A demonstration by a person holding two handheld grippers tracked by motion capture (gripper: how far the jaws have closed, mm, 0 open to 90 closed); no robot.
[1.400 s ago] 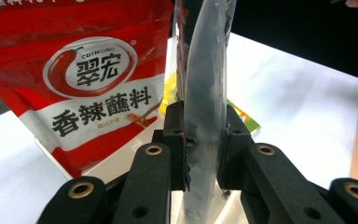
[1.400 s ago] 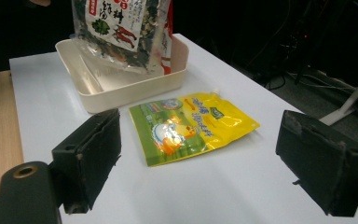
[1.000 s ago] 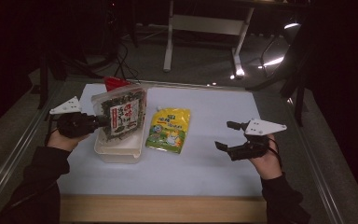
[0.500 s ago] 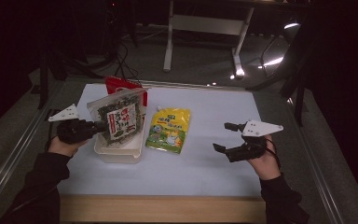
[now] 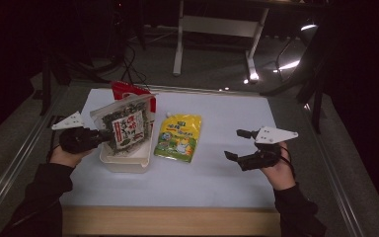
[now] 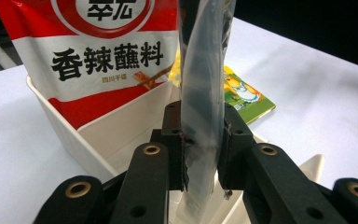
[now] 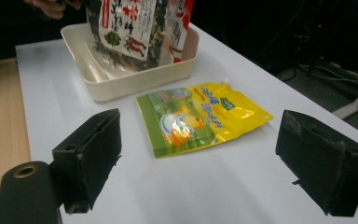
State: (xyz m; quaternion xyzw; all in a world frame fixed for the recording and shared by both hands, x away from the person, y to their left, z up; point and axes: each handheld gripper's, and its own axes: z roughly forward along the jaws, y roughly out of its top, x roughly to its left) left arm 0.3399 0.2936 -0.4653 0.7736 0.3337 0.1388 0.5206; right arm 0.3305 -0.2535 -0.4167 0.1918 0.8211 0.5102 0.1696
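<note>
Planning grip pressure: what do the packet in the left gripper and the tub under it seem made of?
The packet looks like thin clear glossy plastic film: the dark contents show through and its edge flexes between the left gripper pads. The tub seems rigid matte cream plastic, with smooth moulded walls and rounded corners.

This looks like a recording room or lab set up for data capture, not a home or a shop. A plain white desk (image 5: 212,177) with a pale wooden front edge is framed by metal rails (image 5: 19,153) and lit from above while everything around it lies dark. Behind it stand the white metal legs of another stand (image 5: 217,34), black cables (image 5: 128,74) trail over the grey floor (image 5: 212,74), and dark equipment frames (image 5: 316,84) crowd the edges.
</note>
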